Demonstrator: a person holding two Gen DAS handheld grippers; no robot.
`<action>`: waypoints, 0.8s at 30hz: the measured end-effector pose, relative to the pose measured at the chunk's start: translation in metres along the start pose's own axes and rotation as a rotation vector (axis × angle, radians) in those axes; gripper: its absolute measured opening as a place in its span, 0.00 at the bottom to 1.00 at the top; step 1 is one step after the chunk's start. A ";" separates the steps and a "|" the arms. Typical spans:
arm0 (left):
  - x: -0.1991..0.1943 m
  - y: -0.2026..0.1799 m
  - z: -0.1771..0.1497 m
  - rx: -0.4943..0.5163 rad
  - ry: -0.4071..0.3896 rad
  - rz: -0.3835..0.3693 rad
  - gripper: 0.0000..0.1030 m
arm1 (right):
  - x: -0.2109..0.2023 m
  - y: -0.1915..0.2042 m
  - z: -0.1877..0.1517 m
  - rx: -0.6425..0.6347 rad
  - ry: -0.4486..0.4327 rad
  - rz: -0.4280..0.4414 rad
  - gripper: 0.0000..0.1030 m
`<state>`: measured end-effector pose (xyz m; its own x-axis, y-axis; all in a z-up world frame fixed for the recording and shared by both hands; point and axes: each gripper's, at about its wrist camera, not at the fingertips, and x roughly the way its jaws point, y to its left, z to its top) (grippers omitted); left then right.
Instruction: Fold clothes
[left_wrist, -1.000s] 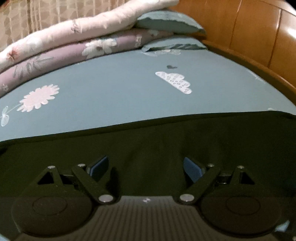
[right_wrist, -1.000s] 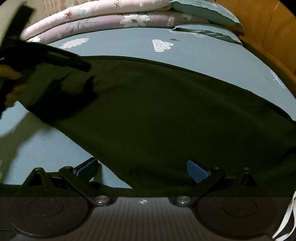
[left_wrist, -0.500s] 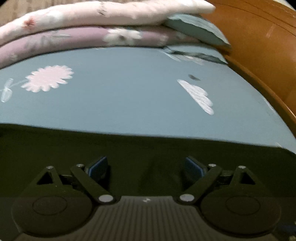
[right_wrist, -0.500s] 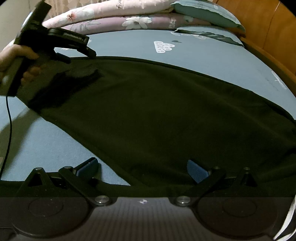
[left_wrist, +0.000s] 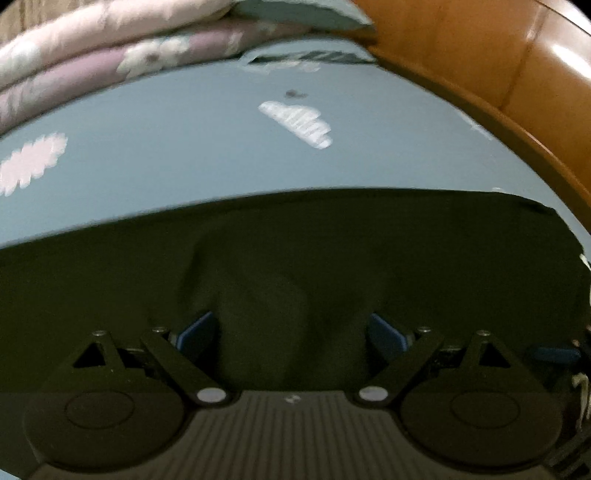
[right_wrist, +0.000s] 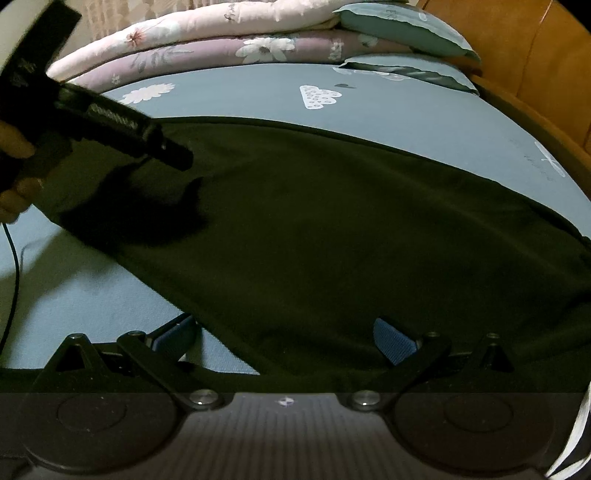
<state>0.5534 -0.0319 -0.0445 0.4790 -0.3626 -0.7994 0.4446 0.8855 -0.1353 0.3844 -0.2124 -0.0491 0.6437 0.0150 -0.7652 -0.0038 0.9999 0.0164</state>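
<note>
A dark garment (right_wrist: 332, 229) is lying spread flat across my blue bedsheet (right_wrist: 424, 122), folded quilts (right_wrist: 207, 40) and a wooden headboard (left_wrist: 480, 55) beyond. I am angling my left gripper (left_wrist: 291, 328) and right gripper (right_wrist: 284, 332) downward over it, jaws wide, gripping nothing.

We see the garment (right_wrist: 332, 229) spread across the near bed (right_wrist: 424, 122), folded quilts (right_wrist: 207, 44) far behind, pillows (right_wrist: 402, 26) far right beside the headboard (right_wrist: 535, 55).

Both wrist cameras look steeply down, close over the garment (right_wrist: 332, 229).
</note>
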 end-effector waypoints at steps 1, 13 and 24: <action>0.002 0.005 0.001 -0.020 0.008 0.014 0.88 | 0.000 0.000 0.000 0.000 -0.001 -0.001 1.00; -0.117 0.119 0.057 -0.244 -0.072 0.170 0.90 | 0.003 -0.002 -0.001 0.007 -0.013 -0.011 1.00; -0.055 0.226 0.000 -0.524 -0.035 0.215 0.90 | 0.000 0.004 -0.009 0.009 -0.036 -0.043 1.00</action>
<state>0.6277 0.1884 -0.0317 0.5462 -0.1599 -0.8222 -0.0965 0.9630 -0.2515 0.3774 -0.2083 -0.0543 0.6703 -0.0288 -0.7415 0.0313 0.9995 -0.0105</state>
